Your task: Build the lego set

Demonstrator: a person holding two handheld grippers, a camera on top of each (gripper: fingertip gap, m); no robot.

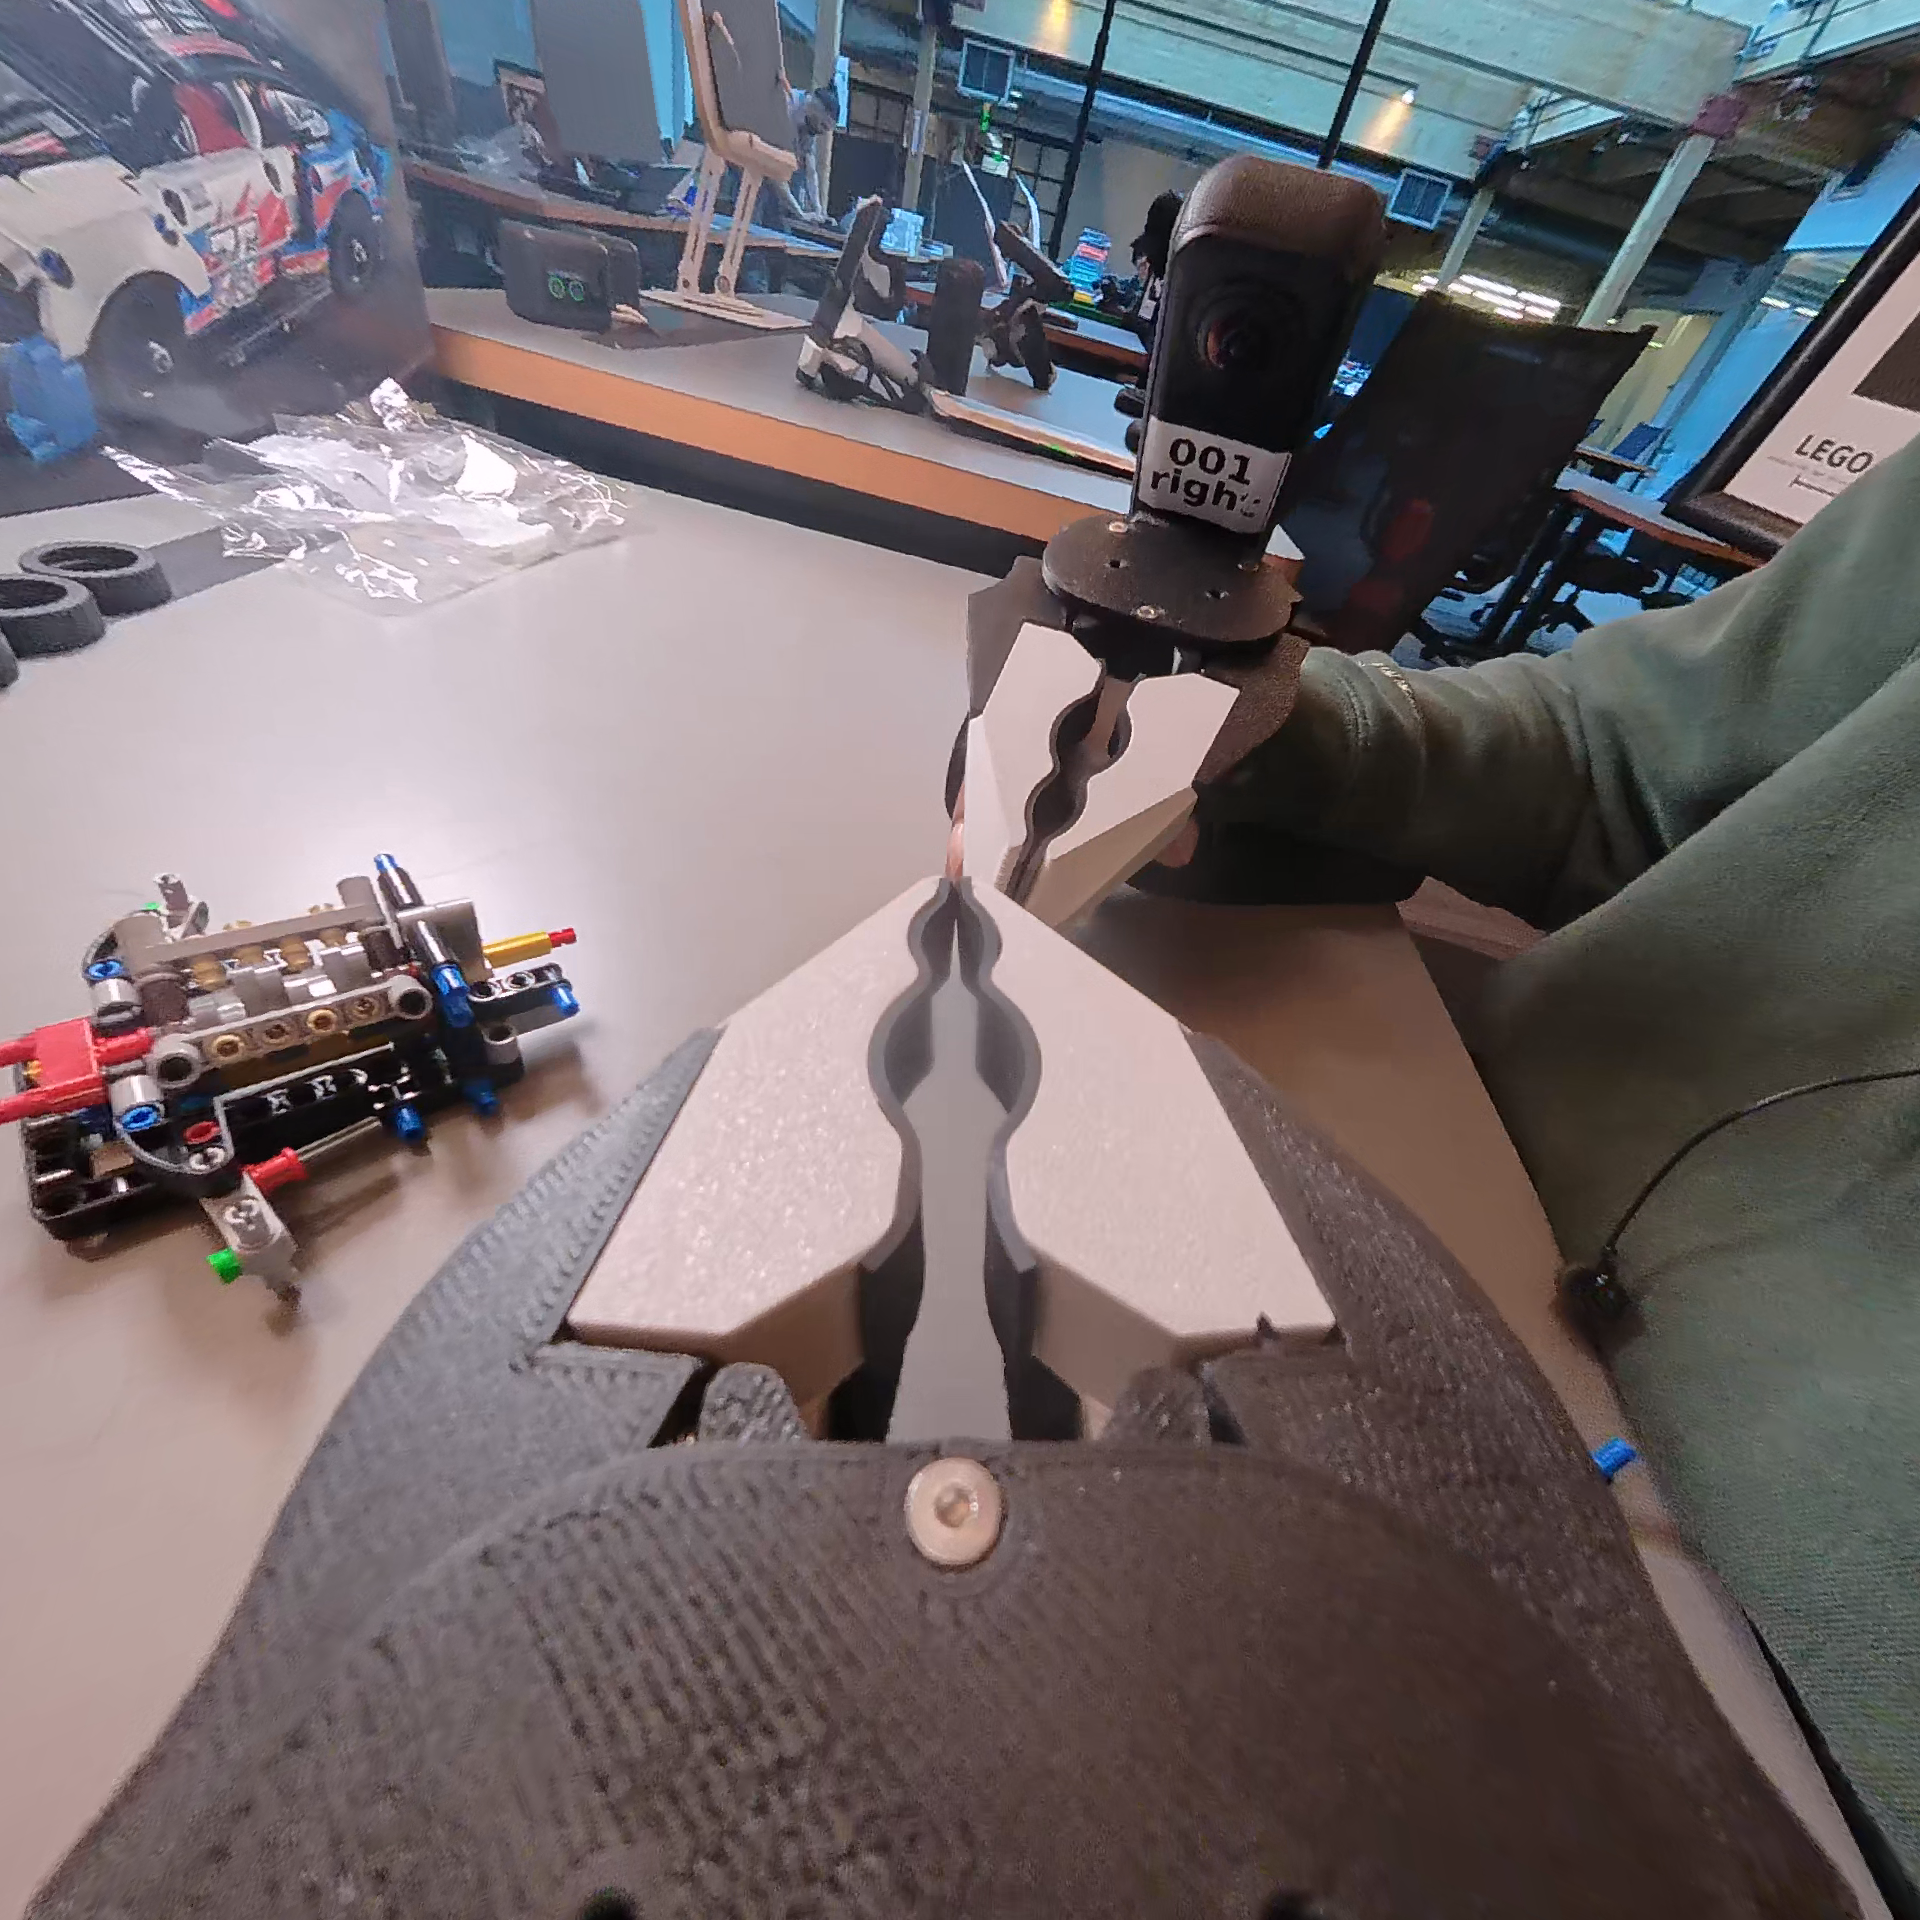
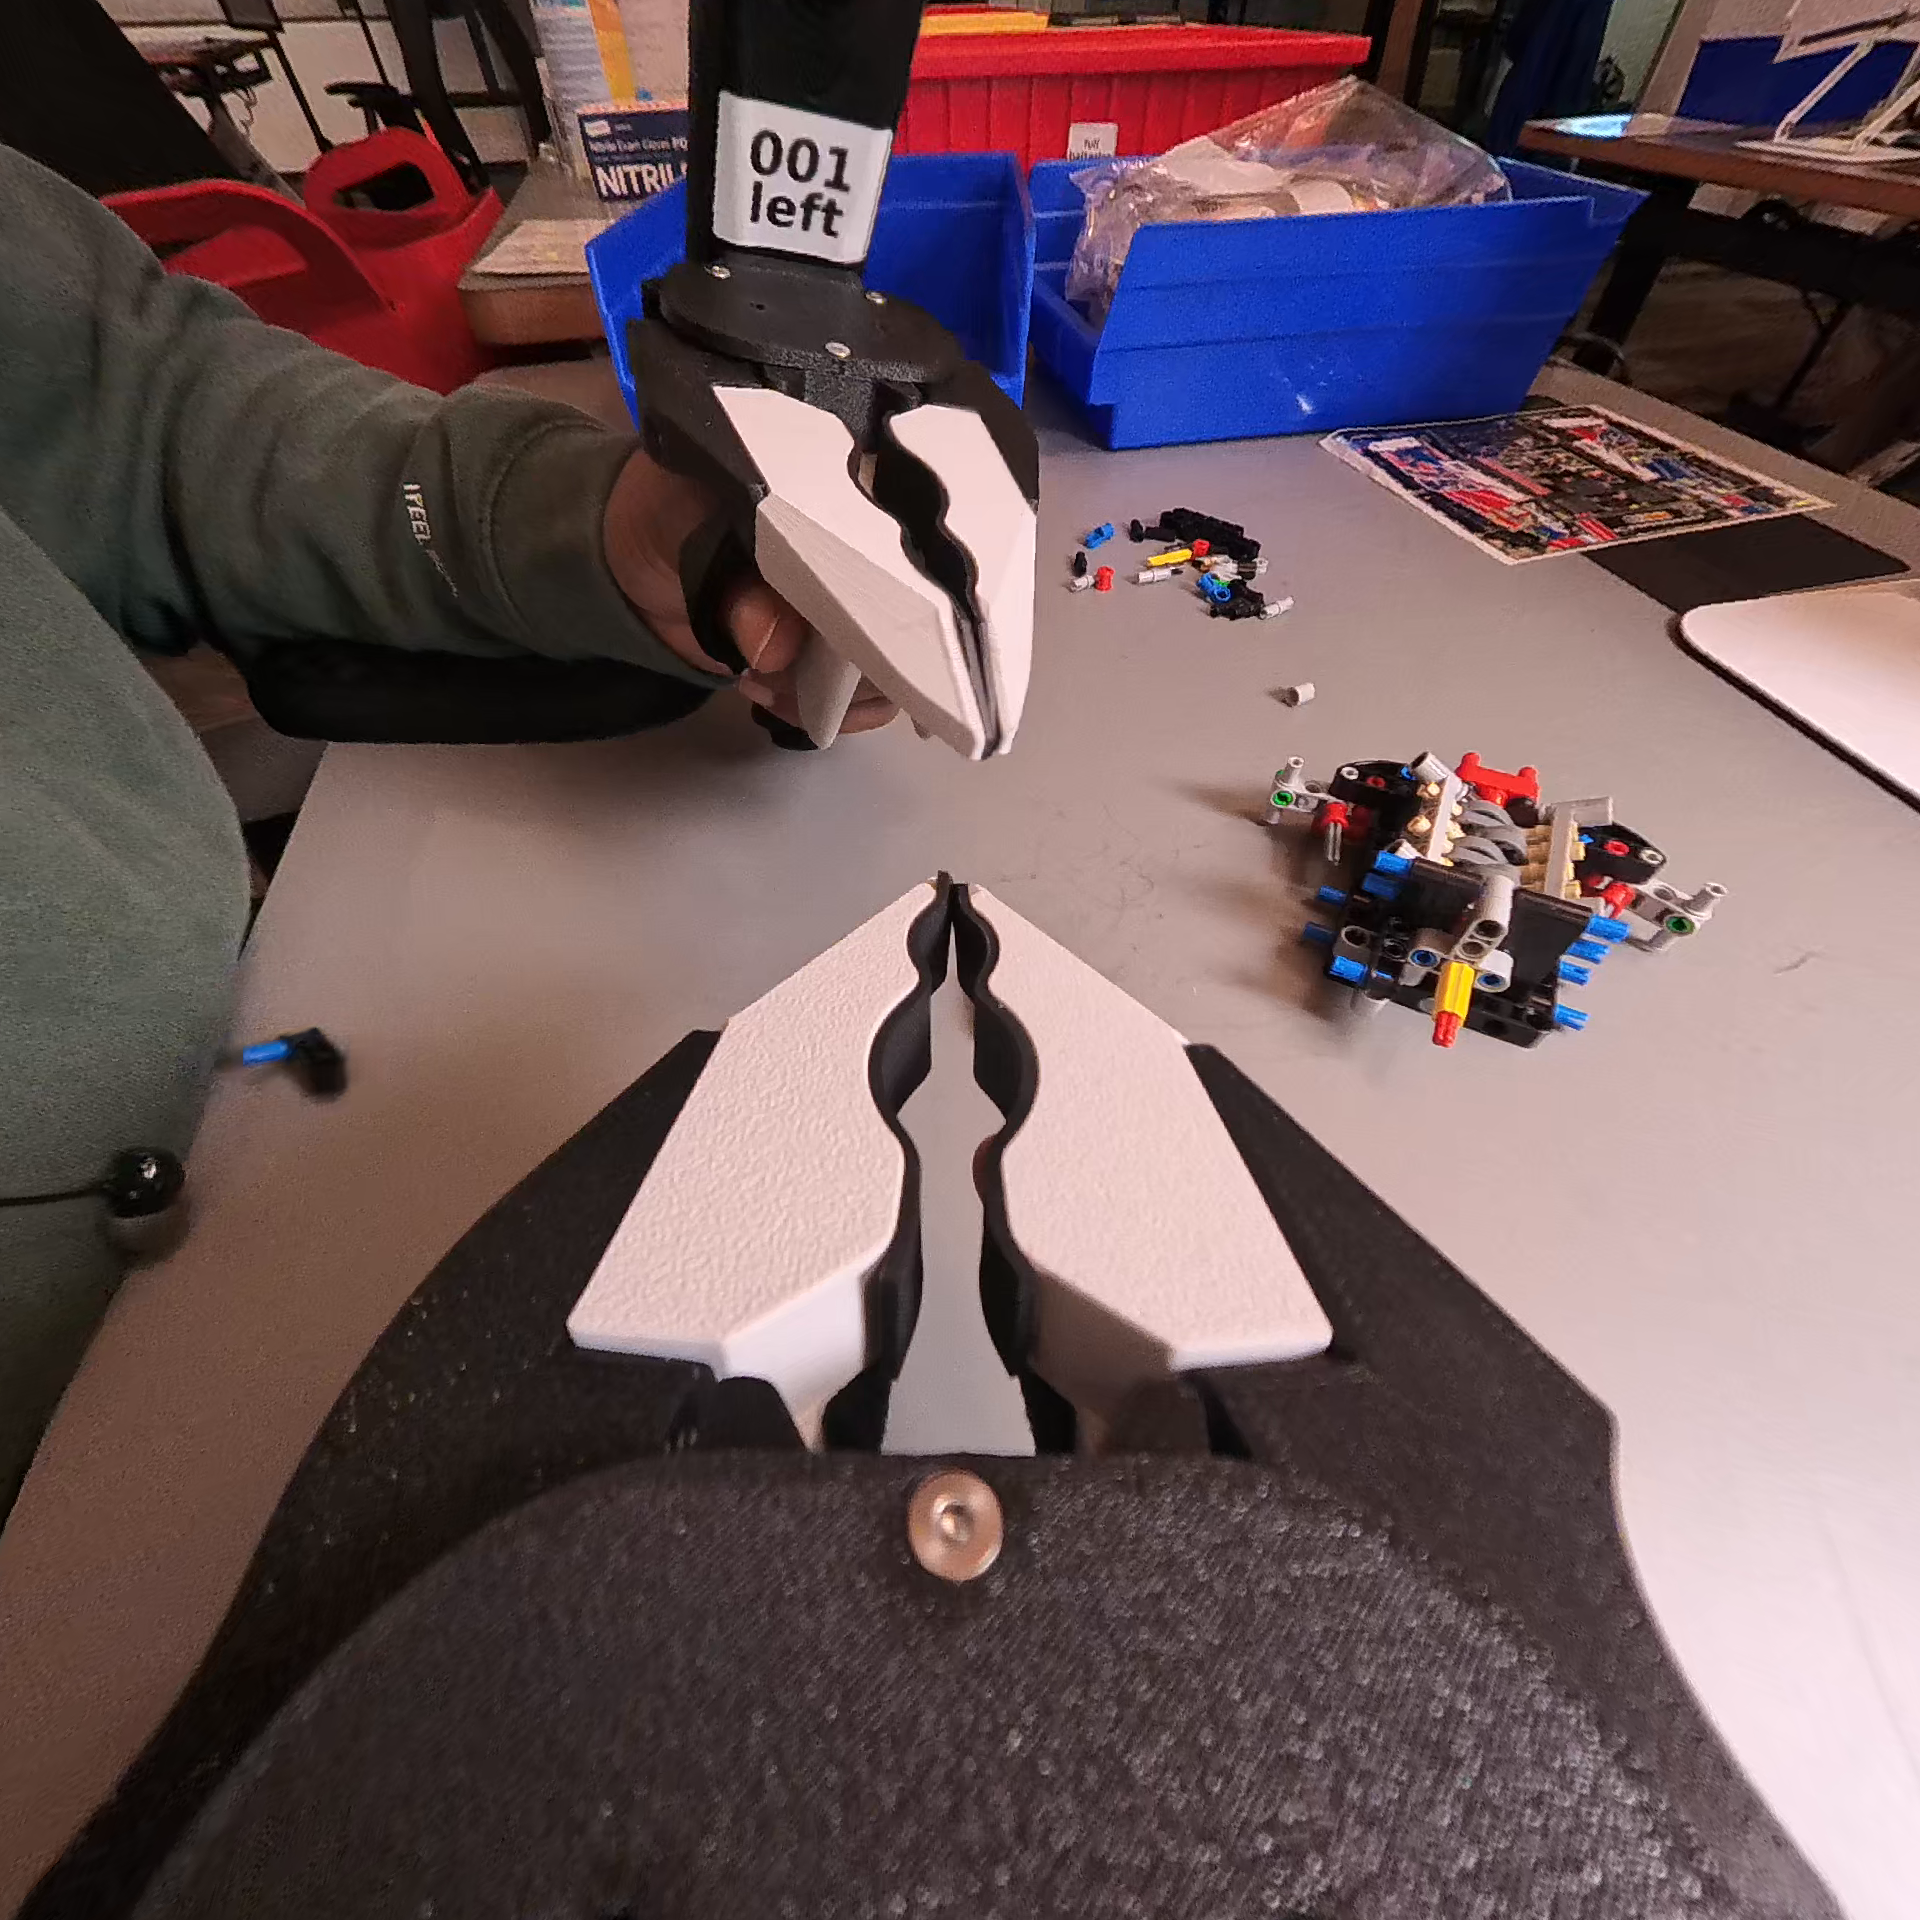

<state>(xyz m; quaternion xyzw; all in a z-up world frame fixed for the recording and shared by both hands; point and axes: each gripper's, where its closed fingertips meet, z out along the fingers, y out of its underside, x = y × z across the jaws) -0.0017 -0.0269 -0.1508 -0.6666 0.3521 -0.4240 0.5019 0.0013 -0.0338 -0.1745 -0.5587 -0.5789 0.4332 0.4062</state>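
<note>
Above the grey table [image 2: 623,935], the left gripper [image 2: 992,743] and right gripper [image 2: 948,883] hover with fingertips pressed together, holding nothing. Off to the side sits the part-built lego chassis [image 2: 1475,904], near loose lego pieces [image 2: 1195,566].

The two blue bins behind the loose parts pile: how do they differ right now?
The right blue bin holds clear plastic bags and shows its full front wall; the left blue bin is largely hidden behind the left gripper, so its contents cannot be seen. Both share the same blue colour, standing side by side on the table.
</note>
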